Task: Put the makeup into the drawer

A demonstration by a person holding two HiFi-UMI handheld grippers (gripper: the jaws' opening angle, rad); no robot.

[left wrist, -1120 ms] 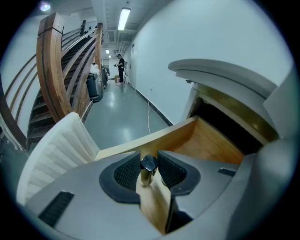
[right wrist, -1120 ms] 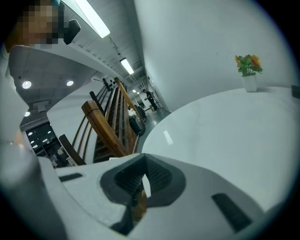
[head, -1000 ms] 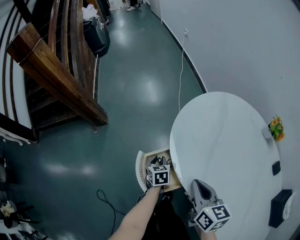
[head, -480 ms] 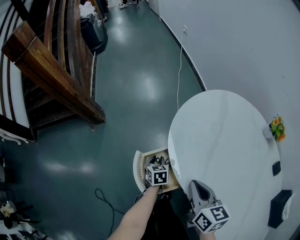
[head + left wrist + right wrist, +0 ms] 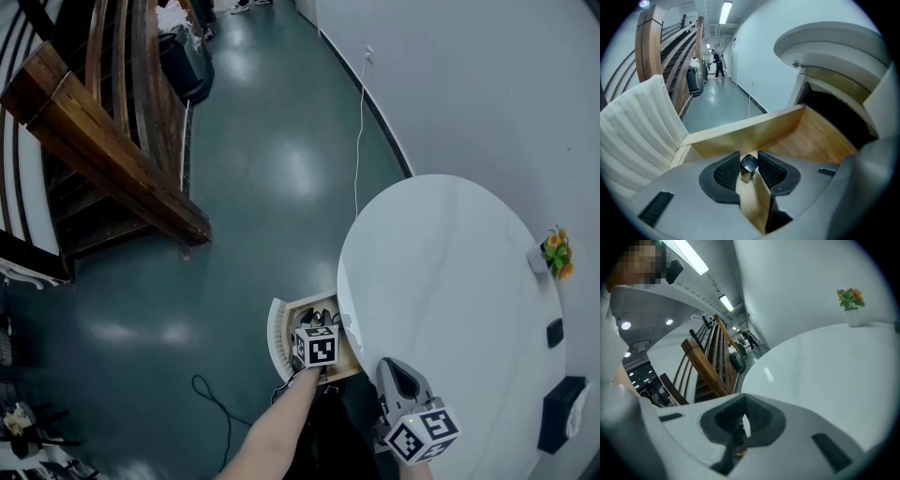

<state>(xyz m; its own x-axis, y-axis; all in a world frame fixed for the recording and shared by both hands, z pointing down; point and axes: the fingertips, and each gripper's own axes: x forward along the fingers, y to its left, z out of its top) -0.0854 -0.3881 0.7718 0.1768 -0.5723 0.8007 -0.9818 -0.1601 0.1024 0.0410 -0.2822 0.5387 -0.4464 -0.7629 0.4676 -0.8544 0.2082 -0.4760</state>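
Note:
The wooden drawer (image 5: 298, 312) stands pulled out from under the round white table (image 5: 450, 281), its ribbed white front (image 5: 633, 136) toward the floor. My left gripper (image 5: 314, 330) points down into it. In the left gripper view my left gripper (image 5: 749, 159) is shut on a small makeup tube (image 5: 749, 165) with a dark cap and a shiny body, held above the drawer's bare wooden bottom (image 5: 811, 136). My right gripper (image 5: 397, 369) hovers at the table's near edge. Its pads (image 5: 757, 416) meet with nothing between them, and the right gripper (image 5: 743, 420) faces across the tabletop (image 5: 825, 376).
A small flower pot (image 5: 553, 255) stands at the table's far right, with two black objects (image 5: 561, 412) near its right edge. A wooden staircase (image 5: 103, 131) fills the upper left. A cable (image 5: 211, 398) lies on the green floor beside the drawer.

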